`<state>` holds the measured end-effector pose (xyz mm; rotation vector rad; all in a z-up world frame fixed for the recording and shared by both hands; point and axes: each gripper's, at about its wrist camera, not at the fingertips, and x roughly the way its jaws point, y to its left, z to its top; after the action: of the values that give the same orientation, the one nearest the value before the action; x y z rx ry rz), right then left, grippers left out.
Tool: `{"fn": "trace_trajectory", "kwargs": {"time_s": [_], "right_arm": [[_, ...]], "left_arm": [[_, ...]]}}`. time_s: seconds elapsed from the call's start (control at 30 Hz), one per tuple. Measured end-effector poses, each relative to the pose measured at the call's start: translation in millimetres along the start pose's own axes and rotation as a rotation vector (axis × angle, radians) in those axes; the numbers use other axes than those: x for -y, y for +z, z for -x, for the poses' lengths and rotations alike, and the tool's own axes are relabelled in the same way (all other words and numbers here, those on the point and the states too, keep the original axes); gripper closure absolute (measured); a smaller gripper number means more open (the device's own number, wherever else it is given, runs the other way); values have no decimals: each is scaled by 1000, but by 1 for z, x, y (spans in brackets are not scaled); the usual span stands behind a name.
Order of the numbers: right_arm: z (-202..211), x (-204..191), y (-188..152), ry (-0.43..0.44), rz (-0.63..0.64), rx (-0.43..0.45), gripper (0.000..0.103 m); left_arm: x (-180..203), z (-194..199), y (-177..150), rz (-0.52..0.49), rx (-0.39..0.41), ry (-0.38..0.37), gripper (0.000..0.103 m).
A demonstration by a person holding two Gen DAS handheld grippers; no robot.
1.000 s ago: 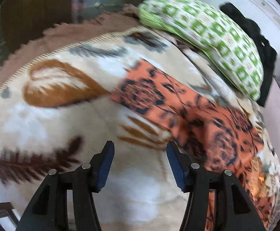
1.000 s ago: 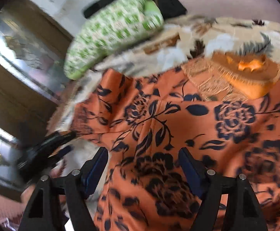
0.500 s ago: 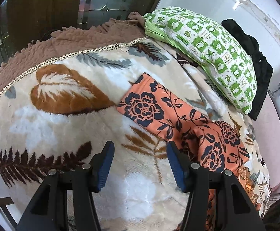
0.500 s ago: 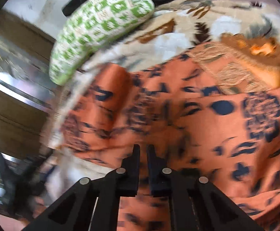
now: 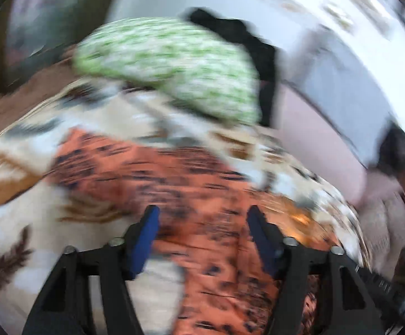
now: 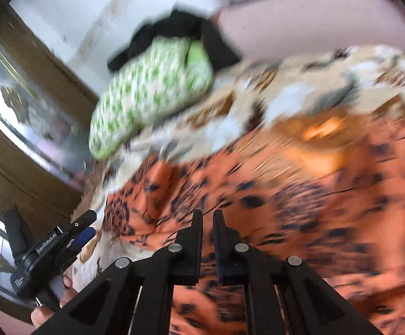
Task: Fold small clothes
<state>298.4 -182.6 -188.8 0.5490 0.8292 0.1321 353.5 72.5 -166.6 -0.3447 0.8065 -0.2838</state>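
An orange garment with a dark floral print (image 5: 174, 173) lies spread on a leaf-patterned blanket (image 5: 21, 150). My left gripper (image 5: 204, 212) hovers over the garment's middle. Its jaws are opening wide, and nothing is pressed between the blue pads. In the right wrist view the garment (image 6: 328, 209) fills the lower right, with its gold-embroidered neckline (image 6: 319, 131) further back. My right gripper (image 6: 208, 215) is shut on a raised fold of that fabric. The left gripper (image 6: 82, 229) shows at the lower left, held by a hand. Both views are motion-blurred.
A green-and-white patterned pillow (image 5: 169, 67) lies at the head of the bed with a black cloth (image 5: 258, 47) behind it. A white wall and a pink sheet (image 6: 314, 22) lie beyond. Wooden furniture with glass panels (image 6: 21, 106) stands to the left.
My right gripper closed on the orange fabric and rose with it. My left gripper swung from the bare blanket to above the garment and spread its jaws wider.
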Motion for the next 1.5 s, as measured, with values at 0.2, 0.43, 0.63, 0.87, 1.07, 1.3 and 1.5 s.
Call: {"fn": "trace_trajectory", "kwargs": {"time_s": [0.2,0.43,0.63,0.87,1.07,1.3,1.5], "right_arm": [[87,71,2,-25,-35,176,47],[102,153,-8,-65,-147,167,10],[95,207,-14,-20,-265,150,49],[73,226,-26,17,-282,112,49],[64,230,-24,-79,-291,93,45],[66,241,-4,-224,-288,115,34],[27,228,8,-261,-216,16,34]], "left_arm": [[46,-45,-25,-146,-176,-10,25],[50,-101,-51,-157,-311,93,100],[78,-95,-60,-292,-239,65,101],[86,-78,-50,-357,-128,49,101],[68,-78,-46,-254,-141,26,101],[75,-83,-47,-288,-145,48,101],[71,-107,-57,-272,-251,83,101]]}}
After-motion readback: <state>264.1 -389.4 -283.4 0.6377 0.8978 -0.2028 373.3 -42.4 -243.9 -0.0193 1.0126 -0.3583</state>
